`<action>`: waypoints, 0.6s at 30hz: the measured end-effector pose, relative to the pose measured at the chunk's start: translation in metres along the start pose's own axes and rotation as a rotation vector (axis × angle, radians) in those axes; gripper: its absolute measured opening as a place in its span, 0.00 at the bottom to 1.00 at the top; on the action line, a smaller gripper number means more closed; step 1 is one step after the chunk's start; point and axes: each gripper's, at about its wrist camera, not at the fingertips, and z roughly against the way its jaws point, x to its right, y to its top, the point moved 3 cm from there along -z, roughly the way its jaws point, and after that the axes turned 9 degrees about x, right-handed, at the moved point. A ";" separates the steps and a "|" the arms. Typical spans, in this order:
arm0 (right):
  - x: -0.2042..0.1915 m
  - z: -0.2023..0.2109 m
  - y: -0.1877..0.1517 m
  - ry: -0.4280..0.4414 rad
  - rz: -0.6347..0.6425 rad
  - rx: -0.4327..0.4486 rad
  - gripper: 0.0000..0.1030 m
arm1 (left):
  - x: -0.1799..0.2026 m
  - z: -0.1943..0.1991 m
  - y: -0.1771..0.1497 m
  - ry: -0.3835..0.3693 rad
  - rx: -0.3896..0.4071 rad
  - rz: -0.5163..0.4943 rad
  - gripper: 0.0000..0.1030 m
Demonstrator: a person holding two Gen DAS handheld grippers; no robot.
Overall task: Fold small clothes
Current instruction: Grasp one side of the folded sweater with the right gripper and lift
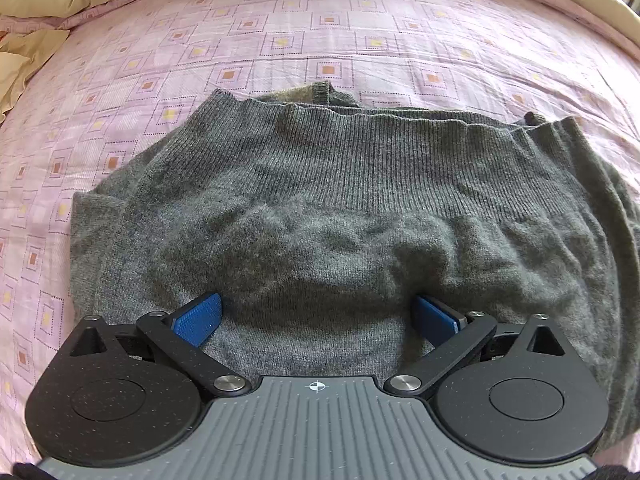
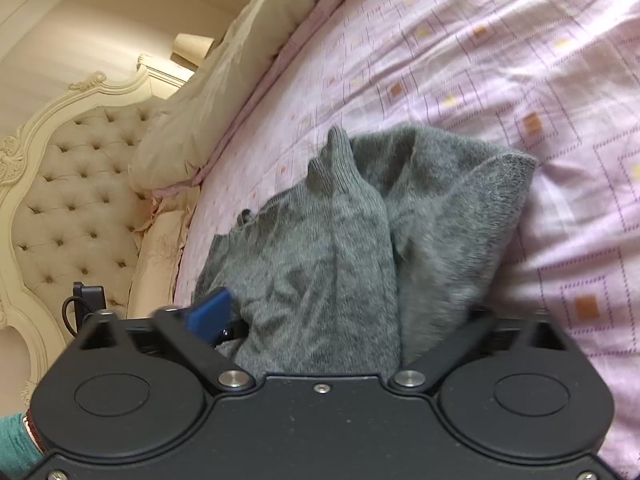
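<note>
Knitwear, one grey sweater [image 1: 340, 216], is lying folded on the pink patterned bedspread [image 1: 280, 40], occupying the near centre of the left wrist view. Its ribbed hem band [image 1: 360, 148] is running left to right across the far side of the fold, and a ribbed edge of a lower layer [image 1: 322, 92] is showing just beyond it. The fabric near the tool is bunching into soft wrinkles.

The left gripper [image 1: 318, 316] is sitting low over the near edge of the sweater with its jaws spread wide. Both blue fingertips [image 1: 200, 318] are touching the knit surface, with a hump of fabric lying between them; nothing is clamped.

In the right wrist view, the sweater [image 2: 332, 248] is draping up against the right gripper [image 2: 320, 320], with a ribbed cuff [image 2: 340, 152] standing upward at the far side. One blue finger pad [image 2: 210, 312] is showing at the left, beside the cloth. The opposite finger is hidden under the fabric, so whether this tool is grasping the sweater or released cannot be told.

Farther out, a cream pillow [image 2: 224, 92] is resting along the bedspread edge, and a tufted cream headboard [image 2: 68, 208] is standing at the left. A teal sleeve [image 2: 16, 444] is appearing at the near-left corner.
</note>
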 end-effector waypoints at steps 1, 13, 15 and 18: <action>0.001 -0.002 -0.002 -0.009 -0.007 -0.016 0.68 | 0.000 0.000 0.000 0.000 0.000 -0.001 1.00; -0.022 0.000 -0.003 -0.182 0.042 -0.021 0.30 | 0.024 0.057 -0.025 -0.071 0.071 -0.095 0.80; -0.029 0.000 -0.003 -0.207 0.051 -0.017 0.30 | 0.029 0.053 -0.040 -0.057 0.051 -0.138 0.80; -0.040 0.002 -0.001 -0.237 0.069 -0.010 0.30 | 0.026 0.044 -0.050 -0.068 0.036 -0.112 0.83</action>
